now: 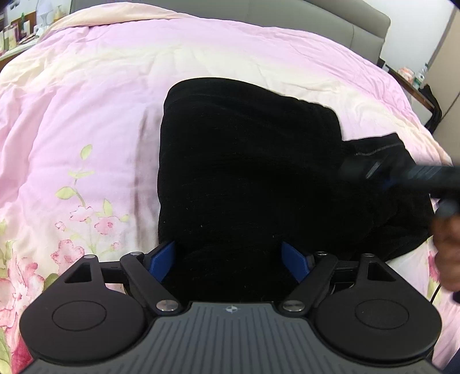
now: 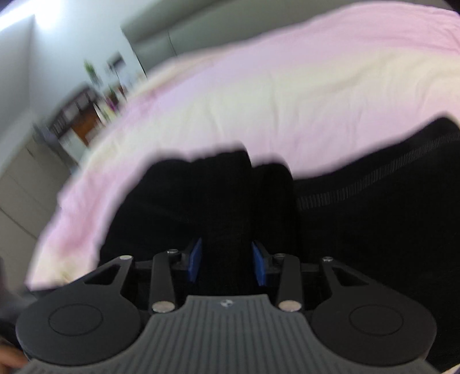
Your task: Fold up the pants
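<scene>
Black pants (image 1: pixel 247 161) lie folded on a pink floral bedspread (image 1: pixel 86 115). My left gripper (image 1: pixel 230 259) has its blue pads wide apart around the near edge of the pants; the cloth fills the gap, no pinch shows. In the right wrist view, blurred by motion, my right gripper (image 2: pixel 227 259) has its blue pads pressed on a thick fold of the black pants (image 2: pixel 224 201). The waistband stitching (image 2: pixel 373 175) runs to the right. The right gripper also shows in the left wrist view (image 1: pixel 402 172), blurred, over the pants' right part.
A grey headboard (image 1: pixel 316 17) stands at the far side of the bed. A cluttered shelf (image 1: pixel 17 31) is at the far left and a side table (image 1: pixel 414 77) at the far right. A hand (image 1: pixel 448 244) shows at the right edge.
</scene>
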Available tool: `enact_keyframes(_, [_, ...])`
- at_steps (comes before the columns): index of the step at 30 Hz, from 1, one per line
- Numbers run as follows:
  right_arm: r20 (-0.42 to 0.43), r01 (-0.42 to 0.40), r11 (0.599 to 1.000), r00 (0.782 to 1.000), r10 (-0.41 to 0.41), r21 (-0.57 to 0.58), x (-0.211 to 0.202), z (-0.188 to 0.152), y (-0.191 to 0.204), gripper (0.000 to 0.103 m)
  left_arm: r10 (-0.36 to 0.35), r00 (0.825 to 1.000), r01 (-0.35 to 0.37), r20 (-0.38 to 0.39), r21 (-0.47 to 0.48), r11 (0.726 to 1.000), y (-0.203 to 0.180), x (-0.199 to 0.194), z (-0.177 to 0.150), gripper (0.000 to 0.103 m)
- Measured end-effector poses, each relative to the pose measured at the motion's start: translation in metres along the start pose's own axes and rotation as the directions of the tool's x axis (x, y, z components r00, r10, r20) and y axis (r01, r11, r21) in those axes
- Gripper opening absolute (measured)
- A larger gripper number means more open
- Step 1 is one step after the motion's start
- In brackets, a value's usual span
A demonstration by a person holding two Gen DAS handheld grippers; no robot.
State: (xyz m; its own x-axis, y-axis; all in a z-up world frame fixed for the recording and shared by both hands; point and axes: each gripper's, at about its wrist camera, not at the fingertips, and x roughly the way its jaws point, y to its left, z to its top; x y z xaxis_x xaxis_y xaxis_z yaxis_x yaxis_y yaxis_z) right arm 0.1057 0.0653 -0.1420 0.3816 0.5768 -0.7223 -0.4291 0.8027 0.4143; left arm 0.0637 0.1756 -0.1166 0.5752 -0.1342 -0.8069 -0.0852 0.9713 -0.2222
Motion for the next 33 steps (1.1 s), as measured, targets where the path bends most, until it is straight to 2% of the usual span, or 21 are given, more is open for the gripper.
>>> enact_keyframes(1, [-0.017, 0.023, 0.999, 1.0, -0.023, -0.04, 0.005, -0.005, -0.001, 0.032, 0.003, 1.0, -0.003, 0.0, 0.008, 1.0, 0.0, 0.0, -0.001, 0.093])
enact_keyframes(3, [-0.017, 0.017, 0.996, 1.0, -0.019, -0.084, -0.003, -0.001, 0.001, 0.033, 0.01, 1.0, -0.01, 0.012, 0.02, 1.0, -0.001, -0.001, -0.002, 0.093])
enact_keyframes(6, [0.007, 0.011, 0.993, 1.0, -0.01, -0.117, -0.04, 0.012, 0.0, 0.033, 0.008, 0.999, -0.008, 0.038, 0.008, 1.0, 0.001, -0.005, -0.001, 0.092])
enact_keyframes(9, [0.098, 0.053, 0.992, 0.994, -0.041, -0.114, -0.093, 0.014, -0.018, 0.049, 0.011, 0.996, -0.01, 0.083, -0.013, 1.0, 0.003, -0.018, 0.0, 0.087])
enact_keyframes(11, [0.181, 0.093, 0.994, 0.98, -0.08, -0.065, -0.132, 0.008, -0.042, 0.064, 0.005, 0.992, -0.003, 0.125, -0.015, 1.0, 0.004, -0.028, 0.002, 0.087])
enact_keyframes(13, [0.232, 0.125, 0.992, 0.965, -0.124, 0.012, -0.157, -0.002, -0.071, 0.065, 0.011, 0.986, -0.013, 0.168, 0.009, 1.0, -0.003, -0.038, 0.004, 0.087])
enact_keyframes(15, [0.229, 0.152, 0.978, 0.956, -0.182, 0.141, -0.172, -0.015, -0.109, 0.065, 0.014, 0.978, -0.025, 0.207, 0.051, 0.998, -0.015, -0.047, 0.008, 0.087])
enact_keyframes(18, [0.2, 0.122, 0.924, 0.958, -0.204, 0.361, -0.181, -0.026, -0.156, 0.064, -0.003, 0.969, -0.032, 0.247, 0.137, 0.99, -0.042, -0.055, 0.014, 0.087])
enact_keyframes(20, [0.229, 0.056, 0.88, 0.956, -0.183, 0.471, -0.183, -0.031, -0.178, 0.064, -0.016, 0.97, -0.03, 0.243, 0.183, 0.983, -0.062, -0.053, 0.017, 0.088])
enact_keyframes(22, [0.254, 0.025, 0.839, 0.948, -0.192, 0.543, -0.183, -0.036, -0.192, 0.064, -0.018, 0.975, -0.028, 0.223, 0.201, 0.979, -0.08, -0.048, 0.021, 0.088])
enact_keyframes(25, [0.216, 0.035, 0.808, 0.956, -0.198, 0.588, -0.173, -0.041, -0.2, 0.064, -0.021, 0.982, -0.016, 0.186, 0.196, 0.98, -0.104, -0.035, 0.025, 0.088])
enact_keyframes(29, [0.17, 0.01, 0.775, 0.974, -0.152, 0.632, -0.158, -0.051, -0.207, 0.065, -0.023, 0.988, -0.006, 0.151, 0.186, 0.983, -0.121, -0.015, 0.036, 0.088])
enact_keyframes(33, [0.148, 0.062, 0.788, 0.97, -0.191, 0.612, -0.153, -0.049, -0.208, 0.065, 0.017, 0.99, -0.04, 0.141, 0.167, 0.985, -0.127, -0.004, 0.045, 0.088])
